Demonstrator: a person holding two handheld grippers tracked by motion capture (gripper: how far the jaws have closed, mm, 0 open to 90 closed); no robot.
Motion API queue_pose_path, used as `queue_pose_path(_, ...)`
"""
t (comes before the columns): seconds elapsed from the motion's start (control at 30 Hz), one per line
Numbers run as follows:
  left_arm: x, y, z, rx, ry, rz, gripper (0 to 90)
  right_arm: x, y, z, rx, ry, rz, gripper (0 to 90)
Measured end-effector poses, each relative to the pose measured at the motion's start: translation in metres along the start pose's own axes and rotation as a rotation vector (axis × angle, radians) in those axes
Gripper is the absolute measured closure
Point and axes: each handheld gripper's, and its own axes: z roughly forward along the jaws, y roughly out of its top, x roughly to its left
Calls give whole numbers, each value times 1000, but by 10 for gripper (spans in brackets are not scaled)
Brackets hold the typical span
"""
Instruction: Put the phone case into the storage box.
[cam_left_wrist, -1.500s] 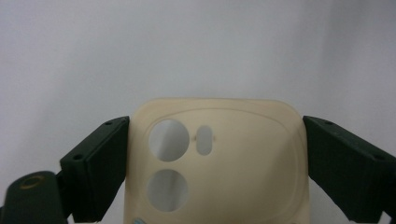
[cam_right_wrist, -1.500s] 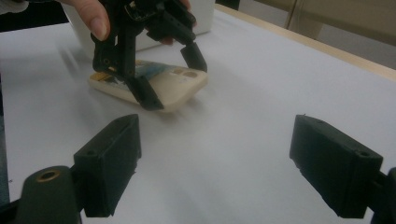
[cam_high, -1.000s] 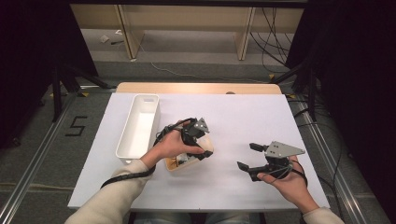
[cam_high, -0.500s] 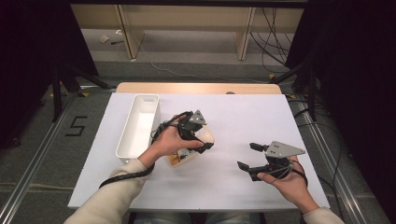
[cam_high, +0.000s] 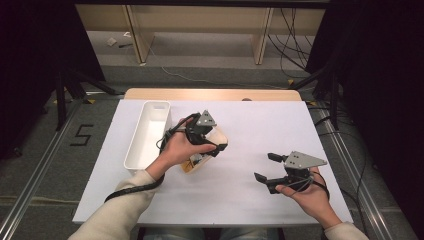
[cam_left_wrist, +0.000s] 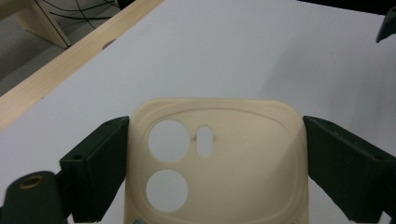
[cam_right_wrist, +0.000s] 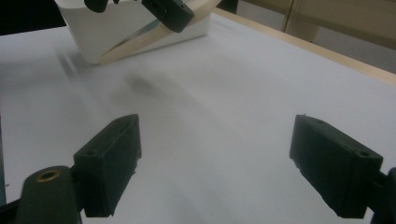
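Phone case (cam_left_wrist: 219, 163), a cream-coloured one with two round camera holes and a small slot, is sitting right between the jaws of the left gripper (cam_high: 210, 142), which press on its two sides in the left gripper view, so it's clamped. In the high view it's a bit left of the middle of the frame, tilted up off the white table (cam_high: 250, 120), with the person's left hand (cam_high: 180, 147) covering a good chunk of it. Just to the left of that hand there's a long white tray (cam_high: 147, 135), running lengthwise up the frame, close beside the case but I can't tell if they touch. The right gripper (cam_high: 267, 167) is down in the lower right of the high view, well apart from the case, jaws spread wide with nothing but bare table between them. Its own view catches the case and tray off in the upper left, kinda blurry. A wooden edge (cam_high: 210, 94) runs along the table's far side.
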Motion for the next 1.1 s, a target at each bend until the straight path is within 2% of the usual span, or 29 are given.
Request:
queue_pose_path(0.2, 1, 3, -4, -28, 30, -15, 110, 0, 0, 0, 3, 0, -1, 176)
queue_pose_path(0.47, 6, 6, -13, -81, 83, -55, 110, 0, 0, 0, 3, 1, -1, 176)
queue_pose_path(0.57, 7, 7, -14, -90, 88, -58, 109, 0, 0, 0, 0, -1, 2, 176)
queue_pose_path(0.77, 9, 8, -18, -120, 123, -84, 110, 0, 0, 0, 0, 0, 3, 176)
queue_pose_path(1.1, 12, 9, -24, -155, 168, -104, 109, 0, 0, 0, 2, 1, 1, 176)
